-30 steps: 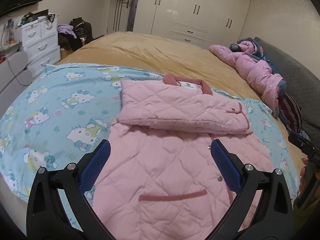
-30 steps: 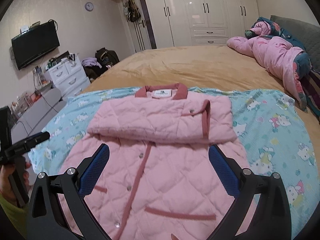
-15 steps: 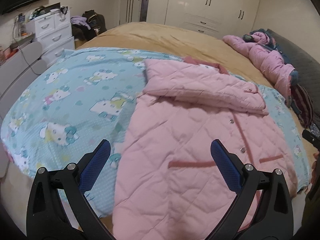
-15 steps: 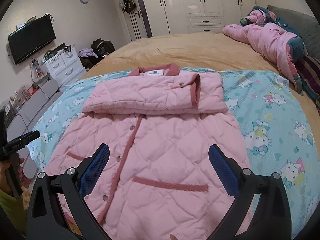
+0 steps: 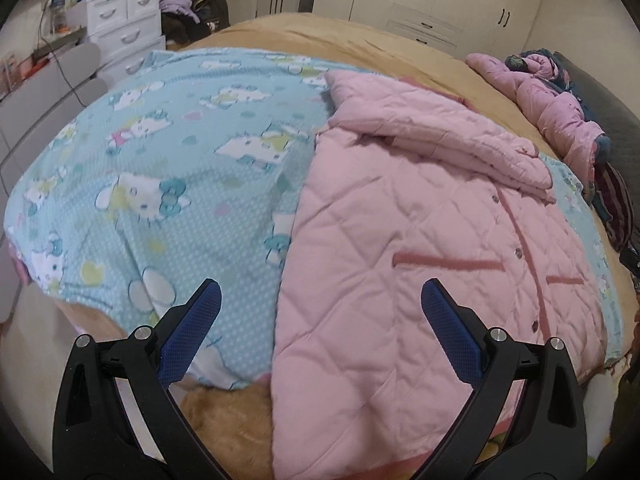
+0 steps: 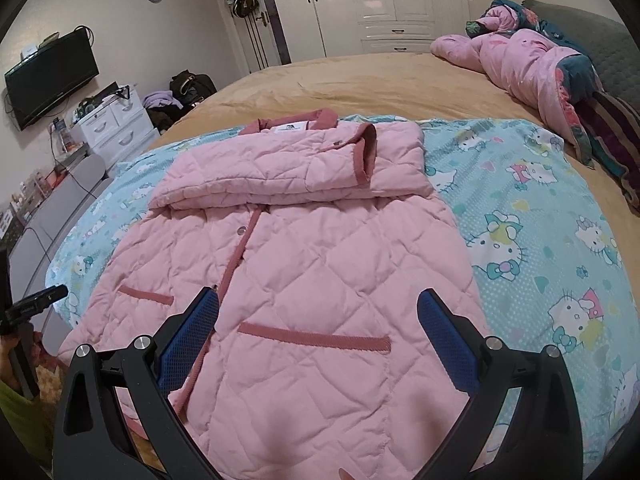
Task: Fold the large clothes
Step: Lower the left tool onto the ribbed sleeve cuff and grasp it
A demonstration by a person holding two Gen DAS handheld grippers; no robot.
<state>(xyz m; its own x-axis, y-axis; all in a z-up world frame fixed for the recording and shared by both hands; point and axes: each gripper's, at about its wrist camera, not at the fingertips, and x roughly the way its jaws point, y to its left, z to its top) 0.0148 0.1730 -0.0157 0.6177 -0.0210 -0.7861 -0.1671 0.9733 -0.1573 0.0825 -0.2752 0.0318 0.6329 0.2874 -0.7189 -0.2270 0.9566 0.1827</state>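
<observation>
The left gripper (image 5: 320, 300) has been swung leftward and lowered to the near left hem of the pink quilted jacket (image 5: 420, 260). The right gripper (image 6: 318, 306) has been brought down closer over the jacket's lower front, near the pocket trim (image 6: 314, 338).

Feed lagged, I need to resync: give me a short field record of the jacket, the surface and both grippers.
garment: pink quilted jacket, front up, snaps shut
sleeves: both folded across the chest
surface: blue cartoon-cat blanket on tan bedspread
left gripper: open, over jacket's side edge, holding nothing
right gripper: open, over lower front by pocket trim, holding nothing
</observation>
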